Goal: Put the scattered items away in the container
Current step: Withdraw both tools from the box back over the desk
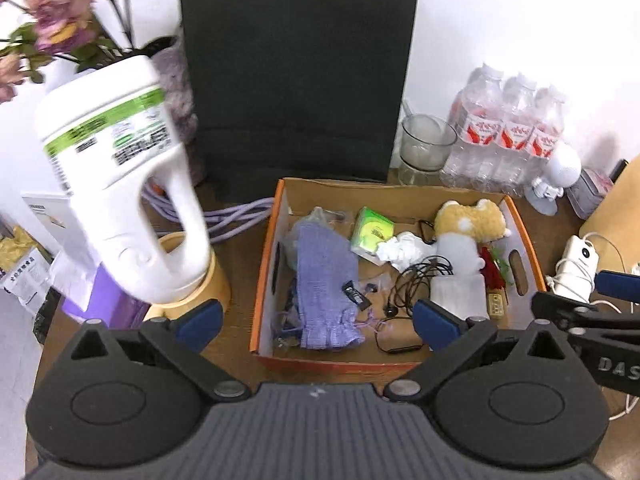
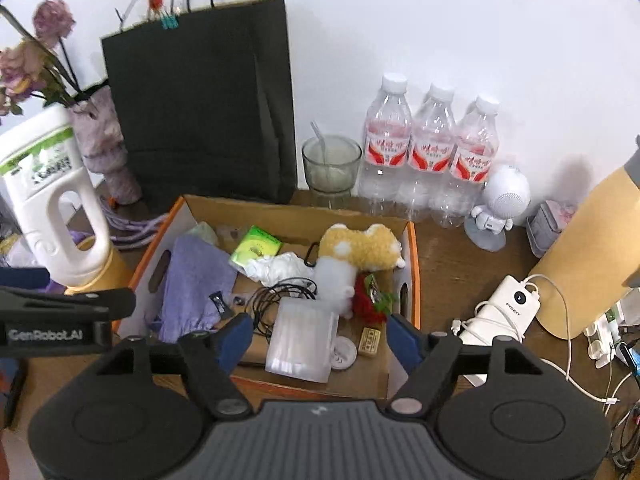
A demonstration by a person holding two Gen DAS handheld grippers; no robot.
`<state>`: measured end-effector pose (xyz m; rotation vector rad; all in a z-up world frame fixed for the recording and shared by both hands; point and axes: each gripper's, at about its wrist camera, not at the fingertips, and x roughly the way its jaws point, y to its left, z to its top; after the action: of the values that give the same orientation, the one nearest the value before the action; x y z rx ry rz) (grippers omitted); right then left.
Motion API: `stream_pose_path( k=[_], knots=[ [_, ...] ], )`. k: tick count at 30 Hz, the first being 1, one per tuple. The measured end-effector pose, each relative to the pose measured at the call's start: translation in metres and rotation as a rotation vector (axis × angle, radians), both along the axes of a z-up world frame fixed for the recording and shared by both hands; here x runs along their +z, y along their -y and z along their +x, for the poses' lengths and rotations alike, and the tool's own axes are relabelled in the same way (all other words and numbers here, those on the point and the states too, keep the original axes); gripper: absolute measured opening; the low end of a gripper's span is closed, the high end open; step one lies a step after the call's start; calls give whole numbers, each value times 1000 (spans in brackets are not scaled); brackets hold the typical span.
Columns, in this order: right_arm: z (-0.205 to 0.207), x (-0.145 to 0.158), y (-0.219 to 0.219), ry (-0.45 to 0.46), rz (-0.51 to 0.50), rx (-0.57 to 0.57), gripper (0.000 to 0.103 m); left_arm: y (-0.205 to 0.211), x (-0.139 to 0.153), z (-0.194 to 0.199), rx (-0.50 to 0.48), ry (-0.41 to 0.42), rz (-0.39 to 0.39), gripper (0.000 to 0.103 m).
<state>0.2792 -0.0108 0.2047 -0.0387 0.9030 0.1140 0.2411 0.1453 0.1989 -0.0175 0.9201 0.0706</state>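
An orange-rimmed cardboard box [image 1: 265,264] [image 2: 416,256] sits on the brown table. In it lie a purple knitted cloth [image 1: 324,280] [image 2: 192,284], a green packet [image 1: 372,232] [image 2: 256,250], crumpled white tissue [image 1: 400,250], a yellow plush toy [image 1: 470,220] [image 2: 360,252], a black cable [image 1: 416,280], a clear plastic case [image 2: 300,340] and a red item [image 2: 366,300]. My left gripper [image 1: 318,322] hovers open above the box's near side, with nothing between its pads. My right gripper [image 2: 320,338] is open too, over the clear case and not touching it.
A white detergent jug [image 1: 116,184] [image 2: 52,204] stands left of the box on a tan roll. Behind the box are a black paper bag [image 1: 296,80], a glass bowl [image 2: 332,164] and water bottles [image 2: 428,152]. A white figurine [image 2: 500,200], a power bank [image 2: 508,308] and cables lie to the right.
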Motion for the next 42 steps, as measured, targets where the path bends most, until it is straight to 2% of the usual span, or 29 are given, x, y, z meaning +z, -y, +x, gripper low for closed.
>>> stream_pose_path(
  k=[2, 4, 7, 10, 15, 19, 21, 25, 27, 30, 33, 37, 40, 42],
  knots=[
    [-14, 0, 0, 50, 6, -6, 76, 0, 1, -16, 7, 85, 0, 103],
    [-34, -3, 1, 137, 19, 3, 80, 3, -1, -36, -6, 199, 16, 103],
    [-58, -14, 3, 254, 53, 6, 80, 8, -14, -63, -33, 360, 30, 103],
    [-78, -27, 5, 343, 74, 5, 81, 7, -32, -88, -64, 487, -2, 103],
    [-103, -57, 11, 444, 137, -3, 81, 2, -60, -121, -58, 617, -38, 103],
    [-119, -82, 13, 454, 143, -19, 82, 5, -80, -146, -72, 682, 7, 103],
    [-129, -93, 13, 457, 130, -19, 82, 6, -86, -153, -77, 691, 21, 103],
    [-152, -110, 13, 461, 127, -18, 82, -3, -99, -172, -39, 681, -26, 103],
    [-169, -120, 15, 469, 123, -23, 82, -6, -108, -185, -45, 667, -20, 103],
    [-194, -134, 19, 457, 126, -19, 83, -10, -127, -200, -56, 581, -1, 103],
    [-214, -143, 20, 428, 101, -30, 83, -17, -141, -219, -87, 476, -36, 103],
    [-243, -151, 20, 411, 113, -13, 84, -22, -150, -253, -92, 426, -77, 103],
    [-260, -160, 13, 357, 91, 37, 84, -21, -154, -270, -108, 382, -37, 103],
    [-271, -164, 7, 346, 58, 55, 84, -20, -154, -279, -101, 381, -19, 103]
  ],
)
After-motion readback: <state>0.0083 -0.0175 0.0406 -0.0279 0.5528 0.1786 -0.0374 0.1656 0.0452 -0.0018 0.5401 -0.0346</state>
